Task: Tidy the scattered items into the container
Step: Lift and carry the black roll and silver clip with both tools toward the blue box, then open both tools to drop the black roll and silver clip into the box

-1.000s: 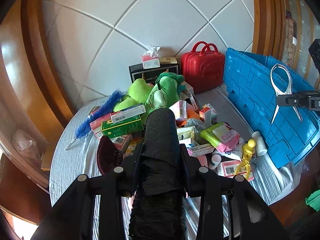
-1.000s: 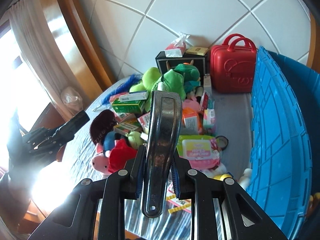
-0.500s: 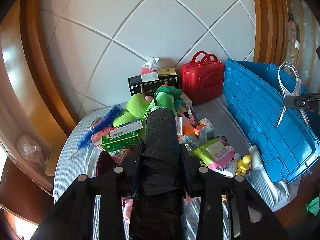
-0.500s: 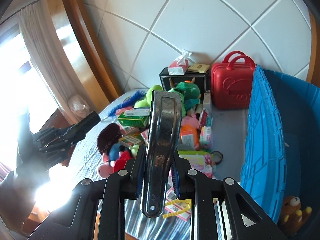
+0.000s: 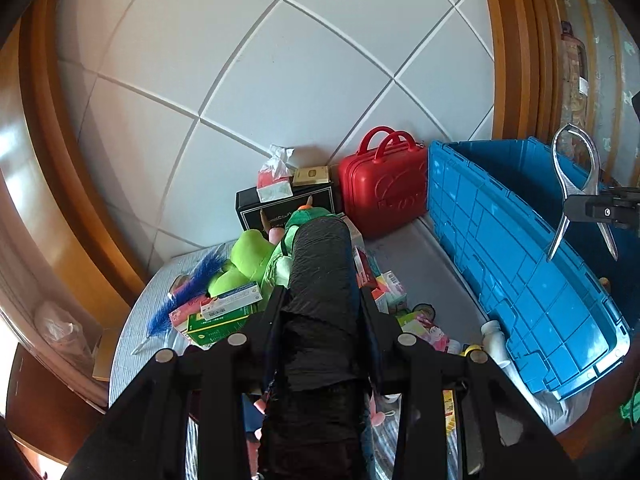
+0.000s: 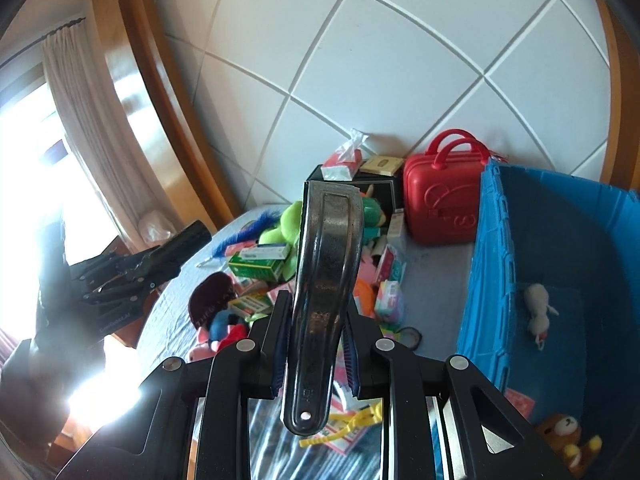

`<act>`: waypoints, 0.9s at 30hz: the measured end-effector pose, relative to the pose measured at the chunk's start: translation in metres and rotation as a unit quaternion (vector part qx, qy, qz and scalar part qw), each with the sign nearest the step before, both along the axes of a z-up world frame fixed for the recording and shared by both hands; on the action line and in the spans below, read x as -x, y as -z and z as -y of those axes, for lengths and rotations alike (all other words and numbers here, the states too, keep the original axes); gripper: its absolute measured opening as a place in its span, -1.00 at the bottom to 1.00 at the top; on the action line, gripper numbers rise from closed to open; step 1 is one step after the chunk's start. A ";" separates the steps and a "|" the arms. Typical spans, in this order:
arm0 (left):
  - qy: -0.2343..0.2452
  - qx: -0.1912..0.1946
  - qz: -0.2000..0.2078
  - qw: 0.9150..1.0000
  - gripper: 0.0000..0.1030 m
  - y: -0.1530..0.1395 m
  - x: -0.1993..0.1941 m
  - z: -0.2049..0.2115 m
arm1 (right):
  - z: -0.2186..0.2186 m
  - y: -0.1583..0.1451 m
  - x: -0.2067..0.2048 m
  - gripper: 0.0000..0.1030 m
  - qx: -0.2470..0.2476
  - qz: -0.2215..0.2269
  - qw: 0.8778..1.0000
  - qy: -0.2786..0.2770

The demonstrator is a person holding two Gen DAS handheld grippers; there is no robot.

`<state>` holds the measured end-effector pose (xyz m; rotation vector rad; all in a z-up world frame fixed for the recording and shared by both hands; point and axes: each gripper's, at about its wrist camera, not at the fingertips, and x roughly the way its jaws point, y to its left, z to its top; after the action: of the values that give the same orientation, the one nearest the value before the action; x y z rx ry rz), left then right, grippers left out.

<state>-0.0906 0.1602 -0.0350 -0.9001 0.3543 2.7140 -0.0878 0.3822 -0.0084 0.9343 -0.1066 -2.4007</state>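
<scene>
Both grippers have risen: the left gripper (image 5: 320, 296) stays clamped on a black roll (image 5: 320, 280), the right gripper (image 6: 316, 344) on metal tongs (image 6: 326, 280), above the table's clutter (image 6: 260, 264) beside the blue bin (image 6: 492, 280).

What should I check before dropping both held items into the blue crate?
1. Left gripper shut on the black wrapped cylindrical roll: ok.
2. Right gripper shut on the shiny looped metal tongs: ok.
3. Blue plastic crate open, with bare floor to land on: ok.
4. Tongs above the crate opening, judged from the left wrist view: ok.
5. Roll above the crate: not ok, it is over the cluttered table.
6. White plush toy inside clear of the drop: cannot tell.
</scene>
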 end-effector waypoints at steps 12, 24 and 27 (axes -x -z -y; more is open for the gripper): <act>0.052 0.008 -0.015 0.999 -0.34 -0.015 0.016 -0.080 | -0.057 -0.009 0.008 -0.55 0.015 -0.010 0.999 0.028; 0.123 0.019 -0.025 0.992 -0.34 -0.026 0.033 -0.176 | -0.127 -0.013 0.019 -0.55 0.033 -0.023 0.996 0.079; 0.144 0.023 -0.029 0.989 -0.34 -0.028 0.036 -0.199 | -0.146 -0.012 0.022 -0.55 0.035 -0.024 0.995 0.094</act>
<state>-0.1266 0.3594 -0.0072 -0.7200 0.5188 2.4781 -0.1094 0.5280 0.0032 0.8664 -0.2698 -2.5710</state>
